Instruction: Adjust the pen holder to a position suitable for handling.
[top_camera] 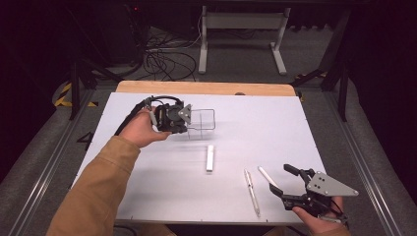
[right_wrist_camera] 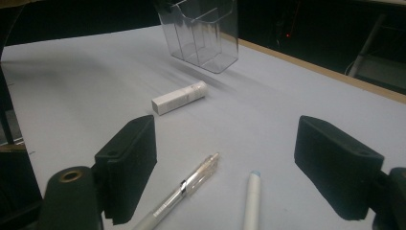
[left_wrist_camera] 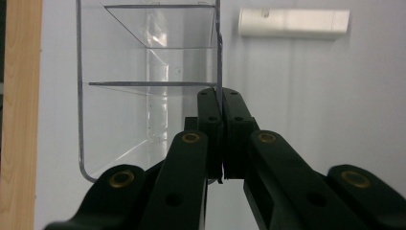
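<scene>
Organizer (top_camera: 202, 119), a clear divided box, sits toward the far side of the table (top_camera: 275, 128), its side wall pinched between the closed jaws of the left gripper (top_camera: 189, 119); whether it rests on the table or hangs just above is hard to tell. Nearer than it lie a white tube (top_camera: 210, 158), a clear pen (top_camera: 252, 191) and a white pen (top_camera: 268, 176). The right gripper (top_camera: 283, 180) gapes wide and empty beside the pens.

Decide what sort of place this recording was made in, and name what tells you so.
Probably a lab or workshop set up for recording: a white work table on a bare grey floor, loose cables behind it, and hazard tape by the stand legs.
</scene>
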`<state>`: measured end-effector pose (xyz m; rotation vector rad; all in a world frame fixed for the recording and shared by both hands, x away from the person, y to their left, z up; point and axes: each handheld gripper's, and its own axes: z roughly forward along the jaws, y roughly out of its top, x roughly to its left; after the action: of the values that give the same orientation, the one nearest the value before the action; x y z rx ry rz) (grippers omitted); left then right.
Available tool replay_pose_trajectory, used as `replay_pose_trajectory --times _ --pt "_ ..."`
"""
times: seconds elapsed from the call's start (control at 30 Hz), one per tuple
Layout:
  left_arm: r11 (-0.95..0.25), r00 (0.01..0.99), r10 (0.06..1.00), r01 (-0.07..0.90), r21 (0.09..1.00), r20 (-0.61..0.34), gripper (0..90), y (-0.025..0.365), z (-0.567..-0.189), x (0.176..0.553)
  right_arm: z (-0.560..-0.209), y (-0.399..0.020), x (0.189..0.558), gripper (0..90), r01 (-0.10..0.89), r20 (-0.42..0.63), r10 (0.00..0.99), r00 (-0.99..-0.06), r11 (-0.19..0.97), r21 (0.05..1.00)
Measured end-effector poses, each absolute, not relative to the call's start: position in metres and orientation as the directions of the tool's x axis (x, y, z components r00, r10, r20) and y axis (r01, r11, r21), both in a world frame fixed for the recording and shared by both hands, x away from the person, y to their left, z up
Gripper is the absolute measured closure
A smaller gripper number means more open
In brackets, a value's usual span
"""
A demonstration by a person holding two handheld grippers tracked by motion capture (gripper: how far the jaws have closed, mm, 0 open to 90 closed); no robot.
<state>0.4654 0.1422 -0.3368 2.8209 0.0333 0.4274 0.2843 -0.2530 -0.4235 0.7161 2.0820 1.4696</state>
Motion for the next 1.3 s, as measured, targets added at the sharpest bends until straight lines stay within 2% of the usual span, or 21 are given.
replay_pose_trajectory --times 0.33,0.83,1.3 --pt "-0.960 0.969 -0.003 -0.072 0.270 0.247 88.7 0.113 -0.347 0.478 -0.424 -0.260 0.277 22.9 0.140 -0.090 0.679 -0.729 0.276 0.951" --pt "-0.953 0.987 0.044 -0.006 0.304 0.157 88.6 0.118 -0.357 0.493 -0.425 -0.262 0.273 22.9 0.147 -0.086 0.687 -0.721 0.274 0.950" --pt "-0.948 0.978 0.051 -0.017 0.318 0.204 85.6 0.120 -0.359 0.495 -0.425 -0.262 0.273 22.9 0.148 -0.086 0.685 -0.723 0.276 0.950"
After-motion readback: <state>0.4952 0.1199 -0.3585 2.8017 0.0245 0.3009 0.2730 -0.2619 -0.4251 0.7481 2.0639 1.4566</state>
